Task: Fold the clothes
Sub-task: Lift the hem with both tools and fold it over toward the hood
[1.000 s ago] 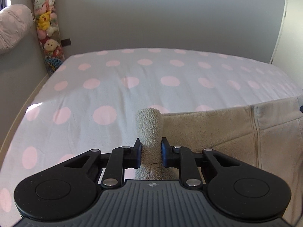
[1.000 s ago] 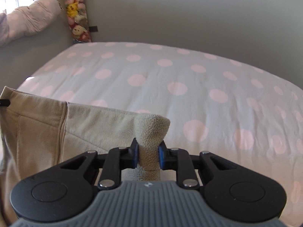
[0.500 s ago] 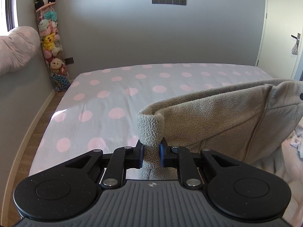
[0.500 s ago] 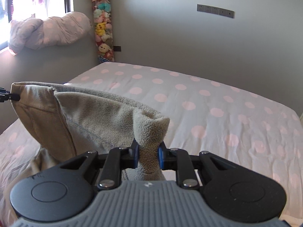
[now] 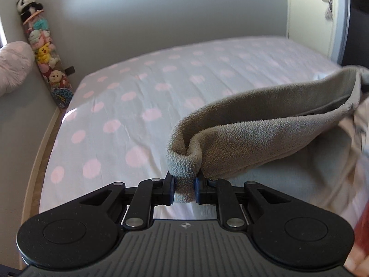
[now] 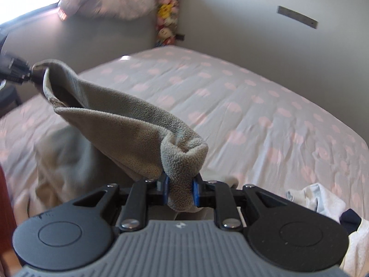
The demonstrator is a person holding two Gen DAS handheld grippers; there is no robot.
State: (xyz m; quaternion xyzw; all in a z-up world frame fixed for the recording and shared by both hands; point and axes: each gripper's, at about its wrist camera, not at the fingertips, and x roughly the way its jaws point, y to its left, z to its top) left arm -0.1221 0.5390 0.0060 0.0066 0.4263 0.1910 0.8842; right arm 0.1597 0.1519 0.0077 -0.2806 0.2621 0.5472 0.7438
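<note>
A beige fleece garment hangs stretched in the air above the bed between my two grippers. My left gripper is shut on one bunched corner of it. My right gripper is shut on the other corner of the fleece garment. The top edge gapes open, showing two layers. The rest of the cloth droops down toward the bed below. In the right wrist view the left gripper shows small at the far left, holding the far corner.
The bed has a grey sheet with pink dots. A tube of plush toys stands in the room's corner. Other clothes lie at the bed's near right. A door stands at the far right.
Both grippers have lifted the fleece garment off the bed and pulled back. Its held edge, flat on the sheet a second ago, now hangs in the air and gapes open.
</note>
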